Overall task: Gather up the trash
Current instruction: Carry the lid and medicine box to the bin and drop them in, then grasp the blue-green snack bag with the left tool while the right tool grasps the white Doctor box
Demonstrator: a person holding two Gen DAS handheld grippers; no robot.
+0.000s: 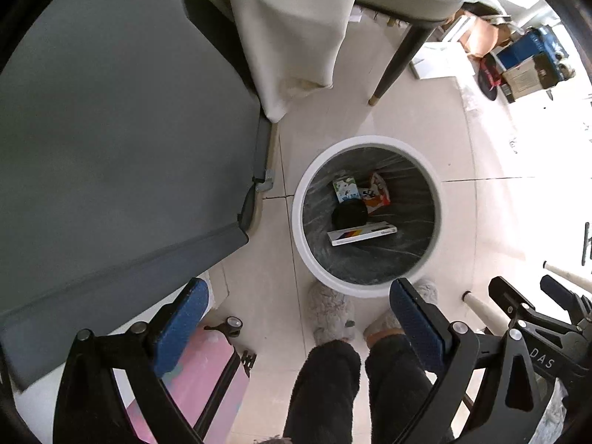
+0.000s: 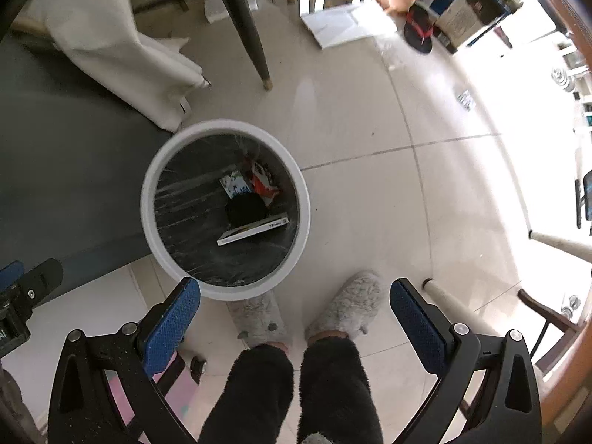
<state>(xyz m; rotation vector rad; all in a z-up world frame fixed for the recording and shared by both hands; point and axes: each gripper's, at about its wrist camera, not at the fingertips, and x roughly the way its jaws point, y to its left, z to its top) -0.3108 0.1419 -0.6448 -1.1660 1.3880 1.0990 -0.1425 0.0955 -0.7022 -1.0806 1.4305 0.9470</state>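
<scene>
Both grippers point straight down over a tiled floor point(image 2: 351, 118).

Left gripper point(image 1: 299, 318): jaws stand wide, blue pads apart, nothing between them. Below the gap lie the floor and the person's grey slippers point(image 1: 329, 314).

Right gripper point(image 2: 294, 318): jaws spread wide, nothing held; the same slippers point(image 2: 344, 310) and dark trouser legs point(image 2: 333, 388) show between the fingers. In the left wrist view, part of the right gripper's black frame appears at the lower right edge.

Trash bin point(image 1: 296, 218): round, white rim, lined with a dark plastic bag, standing on the floor just in front of the slippers. It sits beside the edge of a grey worktop point(image 1: 111, 148).

Contents at the bottom of the bin:
- long flat white box point(image 1: 362, 233) with a coloured stripe, lying nearest the person
- black round item point(image 1: 349, 214), touching the box's far side
- small white-and-green carton point(image 1: 346, 188), beyond the black item
- red-and-white wrapper point(image 1: 377, 192), just beside the carton

The right wrist view shows the same four pieces in the bin point(image 2: 148, 199); the picture is slightly blurred.

Surroundings: cream cloth point(image 1: 296, 29) hangs down past the worktop edge; a dark chair leg point(image 1: 392, 63) with a brass tip stands beyond the bin. A pink suitcase point(image 1: 199, 370) lies on the floor under the left gripper's left finger. Boxes and clutter point(image 1: 525, 63) are at the far right.
</scene>
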